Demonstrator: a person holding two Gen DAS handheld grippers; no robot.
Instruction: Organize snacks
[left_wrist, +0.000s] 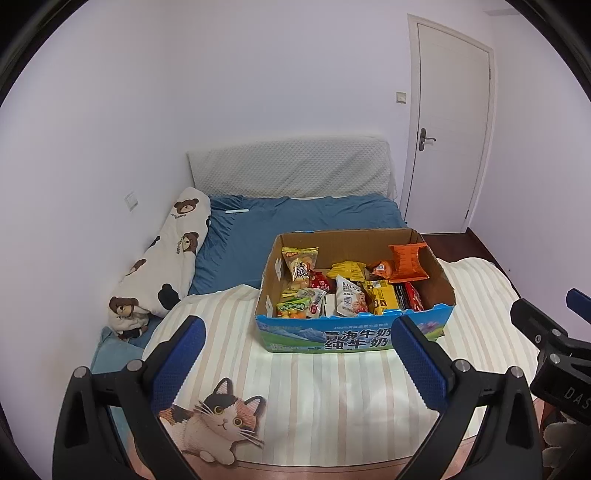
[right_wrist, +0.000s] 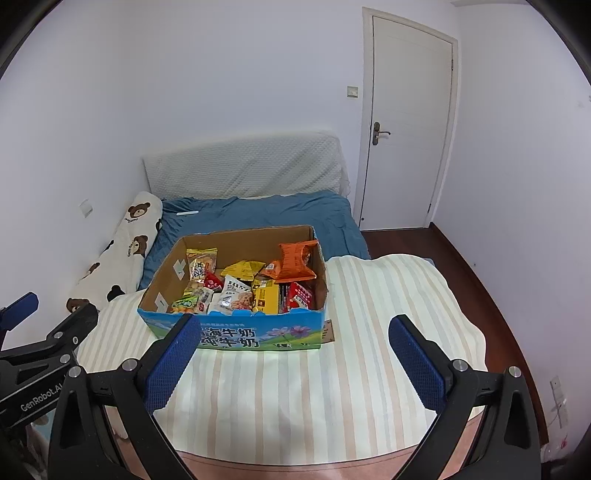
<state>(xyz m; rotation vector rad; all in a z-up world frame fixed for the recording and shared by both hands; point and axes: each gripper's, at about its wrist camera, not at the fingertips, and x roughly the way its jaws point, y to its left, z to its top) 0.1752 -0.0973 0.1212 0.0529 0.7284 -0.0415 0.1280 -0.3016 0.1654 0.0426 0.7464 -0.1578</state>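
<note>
Both the left claw (left_wrist: 299, 354) and right claw (right_wrist: 295, 350) are held released and empty, short of the blue-printed cardboard box (left_wrist: 421, 240) of mixed snack packets (left_wrist: 347, 301) on the striped bed blanket (right_wrist: 332, 398). On that soft bedding, the box could be tipped or slid by a careless reach, and glossy packets could slip when pinched.

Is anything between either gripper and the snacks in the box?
Only the cardboard box's near wall stands before the snacks. Left gripper and right gripper are open above bare striped blanket; the box top is open.
</note>
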